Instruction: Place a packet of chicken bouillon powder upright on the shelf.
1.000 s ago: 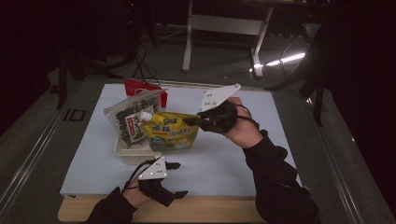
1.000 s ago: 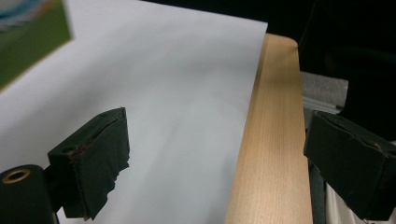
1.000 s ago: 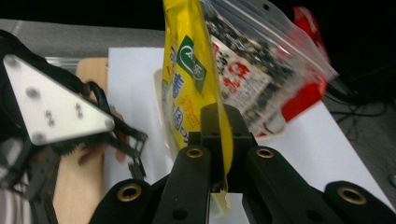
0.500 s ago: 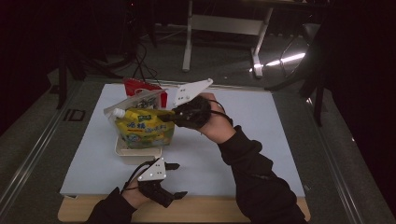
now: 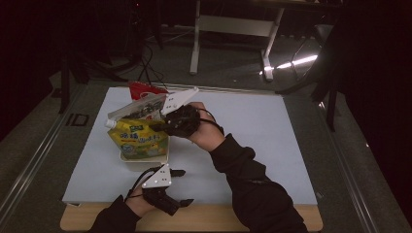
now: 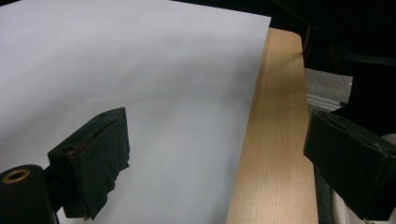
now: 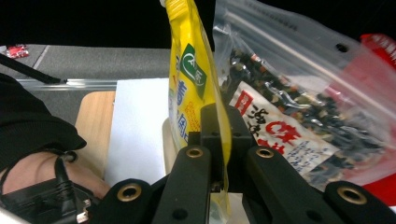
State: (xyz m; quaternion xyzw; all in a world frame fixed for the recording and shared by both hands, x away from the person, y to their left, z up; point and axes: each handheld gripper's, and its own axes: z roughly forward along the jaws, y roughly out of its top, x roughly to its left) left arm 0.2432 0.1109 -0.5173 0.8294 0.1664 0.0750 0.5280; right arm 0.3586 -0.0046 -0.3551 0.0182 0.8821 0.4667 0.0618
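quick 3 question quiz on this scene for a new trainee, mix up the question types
1. True or false: the right gripper is shut on the yellow pouch.
2. Multiple choice: the left gripper is A) holding the clear snack bag, B) open above the white mat near the table's wooden front edge, C) resting in the white tray.
3. Fill in: the yellow pouch is held over the white ____.

Key: 1 true. 2 B. 3 tray.
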